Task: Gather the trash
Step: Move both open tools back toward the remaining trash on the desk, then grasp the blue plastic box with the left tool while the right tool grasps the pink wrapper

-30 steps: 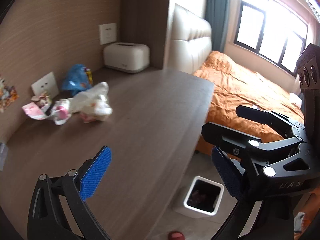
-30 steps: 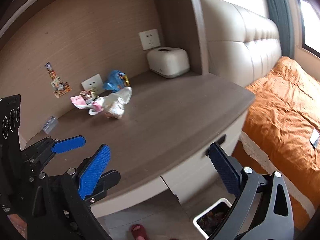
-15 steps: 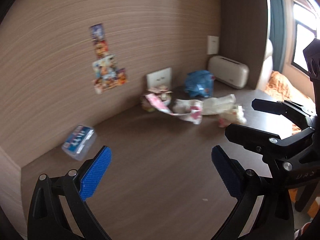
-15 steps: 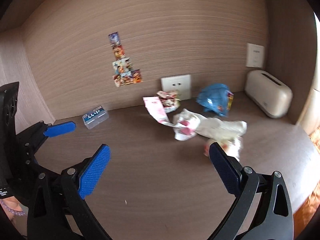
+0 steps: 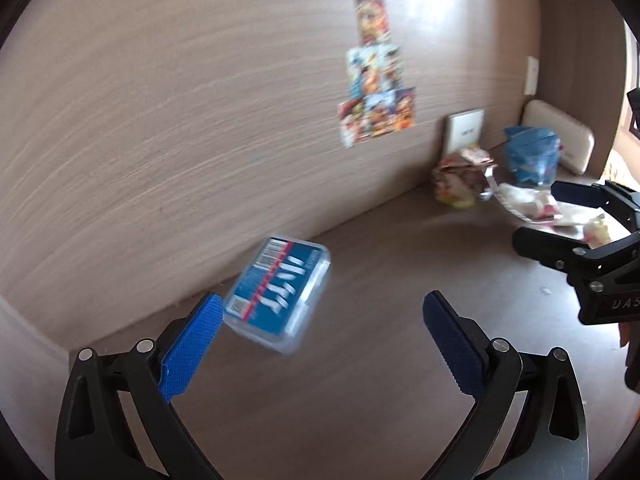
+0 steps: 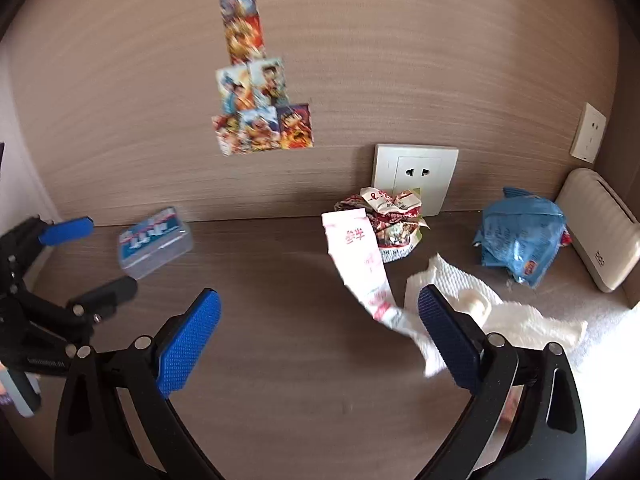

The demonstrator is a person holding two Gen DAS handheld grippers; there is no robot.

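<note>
Both views have been swung from the bed toward the wall. Left gripper, spread wide and empty, is brought nearest the blue box; wrappers lie before the equally wide, empty right gripper, below the socket.

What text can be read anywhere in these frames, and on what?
"UAS": right claw body, cut off at the frame edge.
Red characters on the pink-and-white wrapper: too small to read.
Blue-labelled plastic box: white print and barcode, blurred.
Blue bag, crumpled snack packet: print unreadable.
</note>
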